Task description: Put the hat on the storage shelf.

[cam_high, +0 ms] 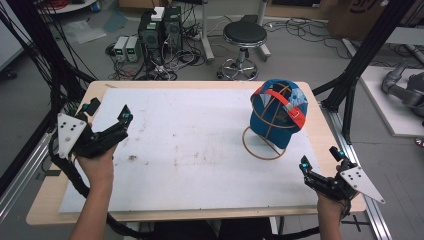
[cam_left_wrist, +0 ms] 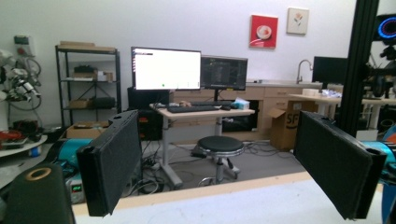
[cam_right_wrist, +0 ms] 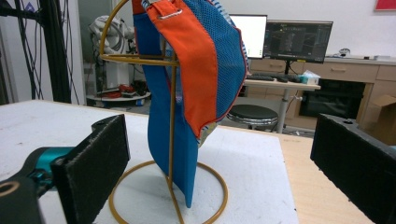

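Note:
A blue mesh cap (cam_high: 276, 114) with orange trim hangs on a gold wire stand (cam_high: 260, 148) at the right of the white mat (cam_high: 190, 150). In the right gripper view the cap (cam_right_wrist: 196, 60) and the stand's ring base (cam_right_wrist: 219, 186) sit close ahead, between the jaws' line of sight. My right gripper (cam_high: 319, 157) is near the table's front right corner, open and empty, a short way from the stand; its jaws (cam_right_wrist: 224, 163) stand wide apart. My left gripper (cam_high: 109, 111) hovers at the table's left edge, open and empty, and its jaws (cam_left_wrist: 224, 168) point off the far side.
The wooden table edge (cam_high: 320, 125) borders the mat. Beyond the far edge stand a black stool (cam_high: 244, 37) and power units with cables (cam_high: 160, 30) on the floor. A black frame post (cam_high: 350, 90) rises beside the right edge. A desk with monitors (cam_left_wrist: 166, 69) is farther off.

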